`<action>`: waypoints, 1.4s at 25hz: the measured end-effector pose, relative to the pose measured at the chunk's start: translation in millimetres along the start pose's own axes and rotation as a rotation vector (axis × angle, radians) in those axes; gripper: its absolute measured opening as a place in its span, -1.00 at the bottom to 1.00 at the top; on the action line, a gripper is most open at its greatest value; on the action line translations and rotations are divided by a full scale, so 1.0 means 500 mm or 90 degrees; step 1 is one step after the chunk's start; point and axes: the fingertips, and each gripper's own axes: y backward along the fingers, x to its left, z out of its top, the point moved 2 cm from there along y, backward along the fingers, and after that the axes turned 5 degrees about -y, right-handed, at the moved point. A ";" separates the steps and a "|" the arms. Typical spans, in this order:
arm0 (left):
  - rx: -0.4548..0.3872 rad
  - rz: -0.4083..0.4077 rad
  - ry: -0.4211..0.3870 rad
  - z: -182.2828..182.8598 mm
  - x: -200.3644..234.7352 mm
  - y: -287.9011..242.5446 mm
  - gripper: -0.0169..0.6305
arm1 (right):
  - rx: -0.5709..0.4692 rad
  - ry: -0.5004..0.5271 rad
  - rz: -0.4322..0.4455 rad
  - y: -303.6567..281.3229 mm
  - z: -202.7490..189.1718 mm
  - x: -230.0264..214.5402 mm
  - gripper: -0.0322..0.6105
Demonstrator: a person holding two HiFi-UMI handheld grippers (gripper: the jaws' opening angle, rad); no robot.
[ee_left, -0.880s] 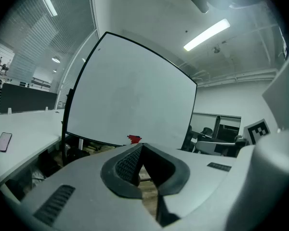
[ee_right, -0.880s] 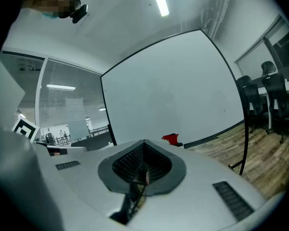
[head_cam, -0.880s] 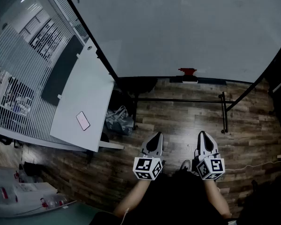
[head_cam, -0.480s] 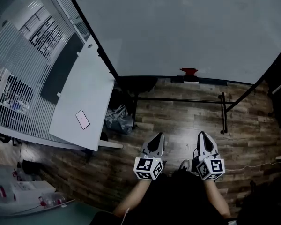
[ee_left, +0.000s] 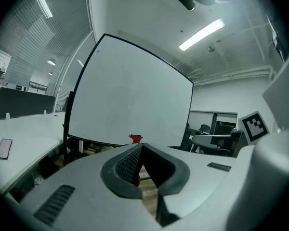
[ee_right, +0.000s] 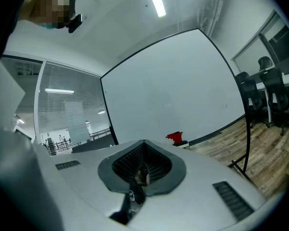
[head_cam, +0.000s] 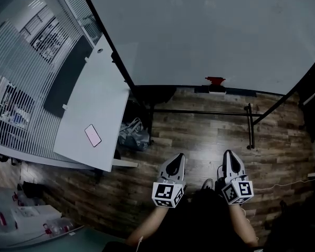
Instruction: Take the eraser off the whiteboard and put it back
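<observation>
Start from the left tongs and right tongs, side by side low in the head view, both pressed together with nothing between them, tips pointing up the frame. Choose the right tongs for the reach, as they sit more nearly in line with the target. Spread them early, well short of contact. Cross the wooden floor and stay clear of the stand's crossbar above it. Aim for the red eraser, sitting right of centre at the bottom edge of the whiteboard, just over the small tray. Square up to the board, close on the eraser's sides, and pull straight off rather than dragging across.
</observation>
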 end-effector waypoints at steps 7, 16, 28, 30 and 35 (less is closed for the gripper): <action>0.000 -0.026 0.000 -0.008 0.010 0.003 -0.95 | -0.003 -0.031 -0.030 -0.002 -0.016 -0.006 -0.86; -0.012 -0.005 -0.017 0.008 0.028 -0.081 -0.95 | -0.006 -0.052 -0.019 -0.085 -0.001 -0.061 -0.86; -0.047 0.027 -0.032 0.086 0.044 -0.266 -0.95 | 0.013 -0.046 0.064 -0.259 0.062 -0.117 -0.86; -0.043 0.035 -0.031 0.086 0.042 -0.288 -0.95 | 0.012 -0.056 0.067 -0.276 0.068 -0.136 -0.86; -0.039 0.031 -0.037 0.092 0.023 -0.323 -0.95 | 0.014 -0.070 0.081 -0.306 0.081 -0.173 -0.86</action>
